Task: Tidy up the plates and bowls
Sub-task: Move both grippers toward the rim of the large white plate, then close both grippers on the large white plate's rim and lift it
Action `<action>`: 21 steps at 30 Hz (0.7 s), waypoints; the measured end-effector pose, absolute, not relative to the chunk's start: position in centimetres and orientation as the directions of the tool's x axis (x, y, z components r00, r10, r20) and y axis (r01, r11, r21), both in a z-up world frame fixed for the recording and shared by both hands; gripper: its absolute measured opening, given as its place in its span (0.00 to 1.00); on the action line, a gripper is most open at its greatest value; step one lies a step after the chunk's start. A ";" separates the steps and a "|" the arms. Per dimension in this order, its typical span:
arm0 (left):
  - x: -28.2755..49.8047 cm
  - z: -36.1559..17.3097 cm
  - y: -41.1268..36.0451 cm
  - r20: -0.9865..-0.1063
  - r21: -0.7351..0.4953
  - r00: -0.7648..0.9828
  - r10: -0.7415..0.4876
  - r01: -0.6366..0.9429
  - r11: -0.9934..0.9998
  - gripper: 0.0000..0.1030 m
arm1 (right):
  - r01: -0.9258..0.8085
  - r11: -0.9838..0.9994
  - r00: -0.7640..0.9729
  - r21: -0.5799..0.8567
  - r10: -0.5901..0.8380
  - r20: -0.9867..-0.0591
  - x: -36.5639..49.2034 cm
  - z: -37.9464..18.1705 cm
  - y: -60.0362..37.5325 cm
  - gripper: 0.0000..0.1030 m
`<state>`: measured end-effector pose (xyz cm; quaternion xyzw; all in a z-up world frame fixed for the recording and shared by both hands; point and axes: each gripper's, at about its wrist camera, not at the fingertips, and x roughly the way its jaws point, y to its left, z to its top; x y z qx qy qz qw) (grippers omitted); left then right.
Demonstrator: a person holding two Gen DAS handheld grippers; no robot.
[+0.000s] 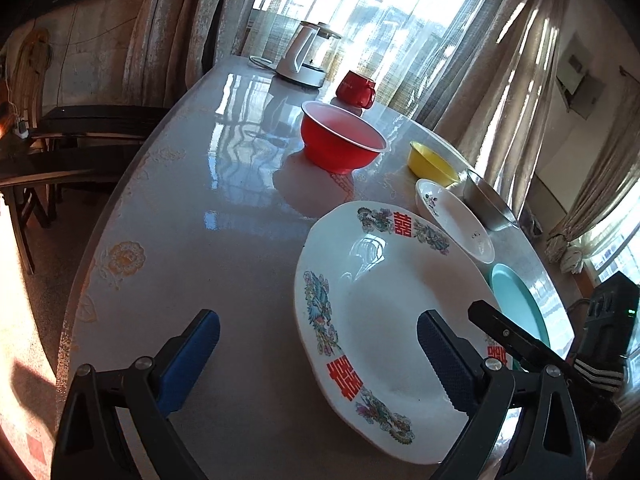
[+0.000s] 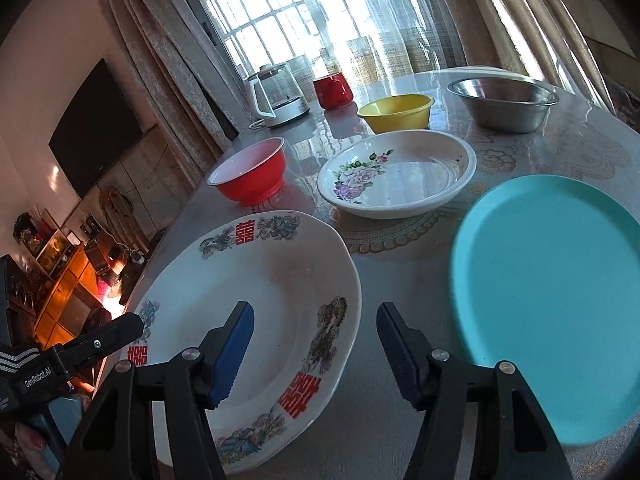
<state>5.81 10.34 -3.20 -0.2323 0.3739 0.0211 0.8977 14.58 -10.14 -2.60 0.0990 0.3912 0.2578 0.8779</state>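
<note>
A large white plate (image 1: 380, 304) with red characters and dragon prints lies at the table's near edge. My left gripper (image 1: 318, 346) is open and straddles the plate's left rim, one blue pad over the table and the other over the plate's well. My right gripper (image 2: 316, 336) is open across the same plate's (image 2: 256, 276) right rim, with its left pad above the well and its right finger above the cloth. Neither pad presses on the rim. Beyond stand a red bowl (image 2: 252, 176), a flowered white dish (image 2: 400, 172), a yellow bowl (image 2: 396, 112) and a steel bowl (image 2: 504, 102).
A teal plate (image 2: 552, 300) lies just right of my right gripper. At the far side by the curtained window are a red mug (image 2: 332, 90) and a white kettle (image 2: 276, 96). The table edge (image 1: 80, 300) curves off to the left, with dark chairs (image 1: 80, 128) beyond.
</note>
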 end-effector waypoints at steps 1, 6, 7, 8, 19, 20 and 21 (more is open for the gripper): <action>6.0 -3.3 10.3 -0.685 -0.401 0.714 -0.142 -0.208 0.892 0.87 | -0.382 0.843 0.552 0.378 0.537 -0.638 14.8 -2.7 -9.9 0.55; 5.9 -3.6 10.1 -0.685 -0.390 0.714 -0.147 -0.189 0.901 0.86 | -0.395 0.828 0.516 0.397 0.558 -0.650 15.5 -3.6 -9.0 0.44; 5.9 -3.5 10.1 -0.681 -0.387 0.718 -0.144 -0.186 0.903 0.86 | -0.395 0.832 0.526 0.389 0.552 -0.647 15.5 -3.6 -8.9 0.44; 5.9 -3.5 10.1 -0.678 -0.386 0.720 -0.146 -0.180 0.905 0.86 | -0.397 0.836 0.533 0.379 0.546 -0.647 15.4 -3.6 -8.8 0.44; 7.6 -3.7 9.5 -0.700 -0.320 0.710 -0.076 -0.217 0.922 0.87 | -0.400 0.837 0.547 0.374 0.545 -0.635 15.3 -3.8 -9.1 0.38; 7.9 -3.8 9.2 -0.699 -0.305 0.712 -0.069 -0.210 0.929 0.87 | -0.399 0.837 0.547 0.374 0.545 -0.635 15.3 -3.8 -9.1 0.38; 8.1 -3.9 9.0 -0.696 -0.297 0.715 -0.067 -0.201 0.934 0.87 | -0.400 0.838 0.548 0.372 0.544 -0.636 15.3 -3.8 -9.1 0.38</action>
